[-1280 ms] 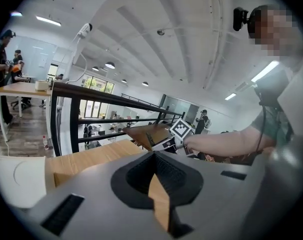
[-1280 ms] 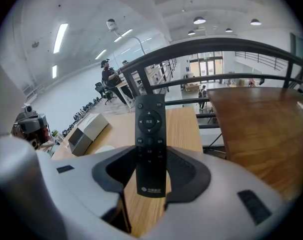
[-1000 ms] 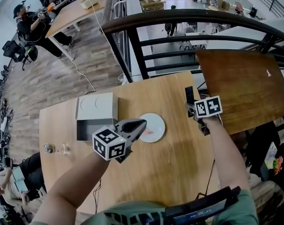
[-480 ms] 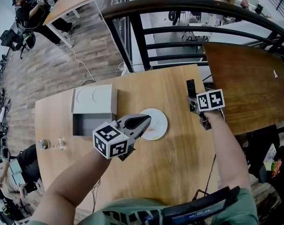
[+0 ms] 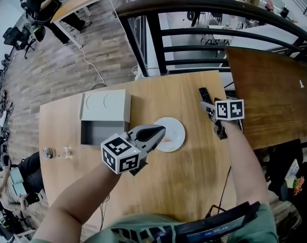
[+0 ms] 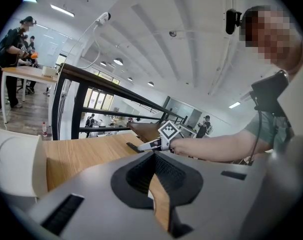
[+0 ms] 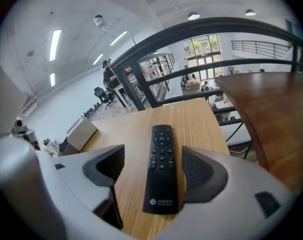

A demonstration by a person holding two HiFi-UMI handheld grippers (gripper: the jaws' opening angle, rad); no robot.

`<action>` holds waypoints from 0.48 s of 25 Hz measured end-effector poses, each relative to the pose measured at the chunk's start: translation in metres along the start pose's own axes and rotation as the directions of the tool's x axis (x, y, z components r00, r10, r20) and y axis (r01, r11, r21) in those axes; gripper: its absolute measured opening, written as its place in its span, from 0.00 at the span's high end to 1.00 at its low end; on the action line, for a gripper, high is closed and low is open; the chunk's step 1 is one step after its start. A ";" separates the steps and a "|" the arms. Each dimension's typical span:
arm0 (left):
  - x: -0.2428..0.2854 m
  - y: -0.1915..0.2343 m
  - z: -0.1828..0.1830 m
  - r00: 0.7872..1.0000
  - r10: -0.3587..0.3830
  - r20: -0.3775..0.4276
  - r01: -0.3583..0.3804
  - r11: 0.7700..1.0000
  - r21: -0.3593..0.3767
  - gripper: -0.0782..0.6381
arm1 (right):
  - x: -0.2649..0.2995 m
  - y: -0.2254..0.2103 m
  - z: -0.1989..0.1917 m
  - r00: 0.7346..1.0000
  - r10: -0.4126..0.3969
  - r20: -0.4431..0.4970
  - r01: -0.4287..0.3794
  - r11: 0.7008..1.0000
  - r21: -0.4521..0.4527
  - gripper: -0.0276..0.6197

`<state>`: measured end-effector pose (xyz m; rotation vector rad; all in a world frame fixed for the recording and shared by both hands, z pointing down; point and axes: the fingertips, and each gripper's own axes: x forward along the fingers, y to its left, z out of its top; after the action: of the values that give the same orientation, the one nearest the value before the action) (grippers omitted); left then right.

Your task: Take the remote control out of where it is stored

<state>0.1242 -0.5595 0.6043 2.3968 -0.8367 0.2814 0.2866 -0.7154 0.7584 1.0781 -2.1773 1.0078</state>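
The black remote control (image 7: 161, 169) lies flat on the light wooden table (image 5: 184, 181), near its far right corner, where the head view shows the remote control (image 5: 204, 96) too. My right gripper (image 7: 156, 166) straddles it. Its jaws have just been opening, and both pads stand clear of the remote's sides. The right gripper (image 5: 209, 107) reaches in from the right. My left gripper (image 5: 156, 132) hovers over the table's middle, shut and empty, beside a white plate (image 5: 173, 134). The left gripper (image 6: 154, 166) points towards my right hand.
An open grey box (image 5: 103, 134) with its lid (image 5: 105, 105) folded back stands at the table's left. Small glass items (image 5: 48, 152) sit near the left edge. A dark wooden table (image 5: 275, 95) adjoins on the right, and a black railing (image 5: 194, 49) runs behind.
The right gripper has sunk a little toward the table with the remote between its jaws. The left gripper has barely moved.
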 end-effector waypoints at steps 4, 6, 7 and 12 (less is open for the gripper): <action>-0.005 -0.003 -0.003 1.000 0.007 -0.002 -0.007 1.000 -0.001 0.90 | -0.009 0.001 0.006 1.000 -0.002 0.031 0.001 1.000 0.021 0.43; -0.007 -0.007 -0.004 1.000 0.006 -0.003 -0.006 1.000 0.001 0.90 | -0.013 0.003 0.005 0.999 -0.005 0.034 0.004 1.000 0.018 0.43; -0.009 -0.009 -0.004 1.000 0.006 -0.002 -0.006 1.000 0.003 0.90 | -0.015 0.005 0.004 0.999 -0.006 0.033 0.005 1.000 0.015 0.43; -0.015 -0.019 0.004 1.000 0.010 0.009 -0.010 1.000 0.013 0.90 | -0.029 0.010 0.009 0.999 -0.005 0.046 0.004 1.000 0.011 0.43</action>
<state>0.1243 -0.5417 0.5871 2.4083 -0.8533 0.2808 0.2937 -0.7048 0.7286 1.1215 -2.2074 1.0038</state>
